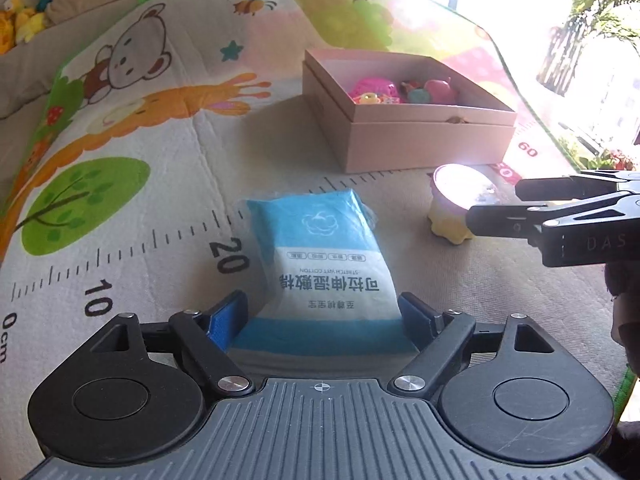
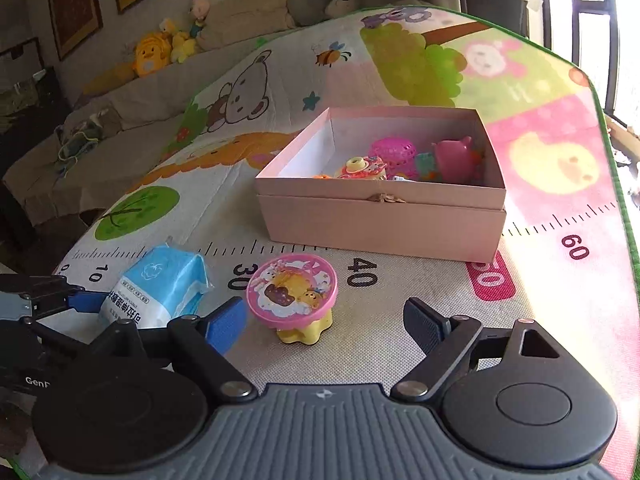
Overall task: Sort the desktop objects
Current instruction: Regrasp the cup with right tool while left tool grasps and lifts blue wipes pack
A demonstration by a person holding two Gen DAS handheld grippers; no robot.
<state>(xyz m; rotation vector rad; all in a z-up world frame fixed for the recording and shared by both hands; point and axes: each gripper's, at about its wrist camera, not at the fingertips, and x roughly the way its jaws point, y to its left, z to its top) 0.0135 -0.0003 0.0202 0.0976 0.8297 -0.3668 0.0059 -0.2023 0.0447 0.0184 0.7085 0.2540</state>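
Below, the blue packet (image 1: 320,264) lies between the left hand-held gripper's (image 1: 322,316) open fingers.

Two grippers: left gripper (image 1: 324,316) and right gripper (image 2: 326,322). One blue cotton-pad packet (image 1: 320,256). One pink-topped toy table (image 2: 293,292). One open pink box (image 2: 384,216), several small toys (image 2: 394,156) inside, exact number unclear. One play mat (image 1: 120,216).

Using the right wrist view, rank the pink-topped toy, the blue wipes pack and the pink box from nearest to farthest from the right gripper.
1. Pink-topped toy, just ahead of the right gripper, left of centre.
2. Blue wipes pack, off to the left.
3. Pink box, farthest, ahead.
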